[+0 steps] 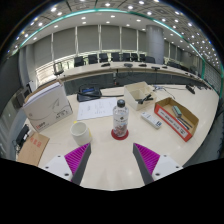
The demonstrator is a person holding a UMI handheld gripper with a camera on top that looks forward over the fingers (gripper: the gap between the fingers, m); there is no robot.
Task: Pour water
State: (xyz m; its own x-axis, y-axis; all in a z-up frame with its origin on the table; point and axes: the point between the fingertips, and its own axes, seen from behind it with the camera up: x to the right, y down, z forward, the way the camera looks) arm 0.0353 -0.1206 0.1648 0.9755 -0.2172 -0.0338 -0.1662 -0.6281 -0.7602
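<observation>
We see the jaws released at the bottom centre of the frame, their two pink pads spread wide apart with bare bench between them and nothing gripped. Just beyond them, near the middle of the frame, a clear bottle stands upright on a small red coaster, with a label round its body and a pale cap. To its left, a little nearer the left pad, sits a white cup, apart from the bottle.

At the left of the frame we find a large white box tilted on the bench, with a brown board below it at the bench edge. Flat white paper lies behind the bottle, and a dark flat item lies beyond that. To the right of centre a cardboard box lies open, a small white pack lies between it and the bottle, and a clear tub sits further back. Across the upper frame we see rows of desks with monitors under ceiling lights.
</observation>
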